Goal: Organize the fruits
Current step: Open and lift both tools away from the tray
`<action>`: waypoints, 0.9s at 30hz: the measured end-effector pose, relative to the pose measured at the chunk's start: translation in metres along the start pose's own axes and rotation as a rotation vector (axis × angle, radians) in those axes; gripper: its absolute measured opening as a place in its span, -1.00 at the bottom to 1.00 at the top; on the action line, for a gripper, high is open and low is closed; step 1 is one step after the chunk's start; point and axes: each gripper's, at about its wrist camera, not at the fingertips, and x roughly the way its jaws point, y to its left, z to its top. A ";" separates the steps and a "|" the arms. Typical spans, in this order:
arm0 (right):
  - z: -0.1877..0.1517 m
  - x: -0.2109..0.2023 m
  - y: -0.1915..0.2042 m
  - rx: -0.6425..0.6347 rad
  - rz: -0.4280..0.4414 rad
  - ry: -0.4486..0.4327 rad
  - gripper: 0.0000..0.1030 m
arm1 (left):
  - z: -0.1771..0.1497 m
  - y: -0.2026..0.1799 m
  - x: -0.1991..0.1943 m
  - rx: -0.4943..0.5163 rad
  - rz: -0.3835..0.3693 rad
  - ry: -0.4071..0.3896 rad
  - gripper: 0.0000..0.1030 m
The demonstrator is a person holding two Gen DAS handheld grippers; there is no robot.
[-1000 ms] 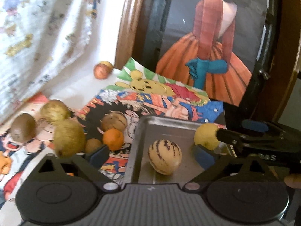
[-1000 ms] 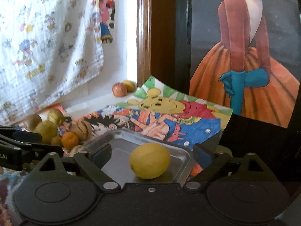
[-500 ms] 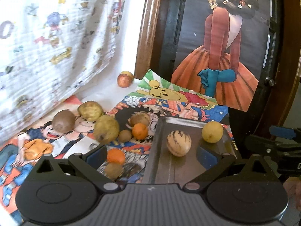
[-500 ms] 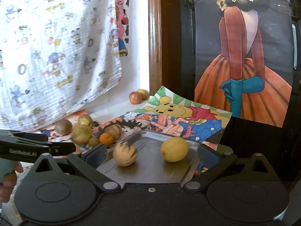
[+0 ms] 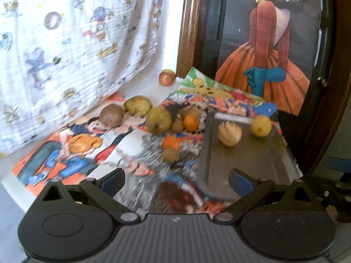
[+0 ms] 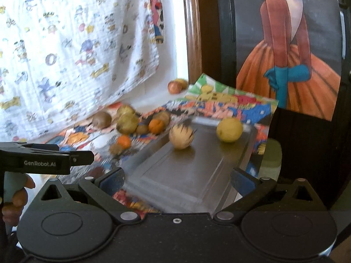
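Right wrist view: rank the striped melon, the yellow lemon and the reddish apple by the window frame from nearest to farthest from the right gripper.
From the right gripper:
1. Striped melon, on the metal tray, left of centre.
2. Yellow lemon, on the tray's far right part, slightly beyond the melon.
3. Reddish apple, far back on the white ledge beside the wooden frame.

Cartoon-print cloth (image 5: 65, 43) hangs left — dress poster (image 6: 289, 61) stands right.
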 end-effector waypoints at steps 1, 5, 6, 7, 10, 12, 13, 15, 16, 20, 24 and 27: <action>-0.003 0.000 0.003 0.006 0.002 0.012 0.99 | -0.003 0.002 -0.002 0.004 0.004 0.006 0.99; -0.017 -0.001 0.014 0.037 0.016 0.067 0.99 | -0.016 0.009 -0.010 -0.001 0.008 0.026 0.99; -0.020 0.000 0.016 0.041 0.017 0.079 0.99 | -0.018 0.010 -0.011 -0.004 0.008 0.031 0.99; -0.023 0.001 0.019 0.043 0.018 0.096 0.99 | -0.020 0.012 -0.012 -0.005 0.010 0.035 0.99; -0.031 0.004 0.029 0.037 0.020 0.146 0.99 | -0.024 0.019 -0.016 -0.010 0.017 0.045 0.99; -0.035 0.006 0.035 0.021 0.029 0.176 0.99 | -0.027 0.025 -0.017 -0.016 0.023 0.054 0.99; -0.036 0.007 0.038 0.011 0.034 0.186 0.99 | -0.028 0.027 -0.017 -0.021 0.028 0.058 0.99; -0.037 0.010 0.045 -0.009 0.044 0.203 0.99 | -0.030 0.034 -0.016 -0.033 0.038 0.070 0.99; -0.037 0.012 0.049 -0.021 0.050 0.208 0.99 | -0.031 0.037 -0.015 -0.037 0.042 0.074 0.99; -0.030 0.019 0.064 -0.070 0.082 0.220 0.99 | -0.032 0.051 -0.013 -0.054 0.065 0.083 0.99; -0.018 0.028 0.074 -0.086 0.119 0.224 0.99 | -0.032 0.068 -0.011 -0.077 0.084 0.088 0.99; -0.007 0.037 0.081 -0.095 0.131 0.216 0.99 | -0.029 0.081 -0.009 -0.094 0.101 0.085 0.99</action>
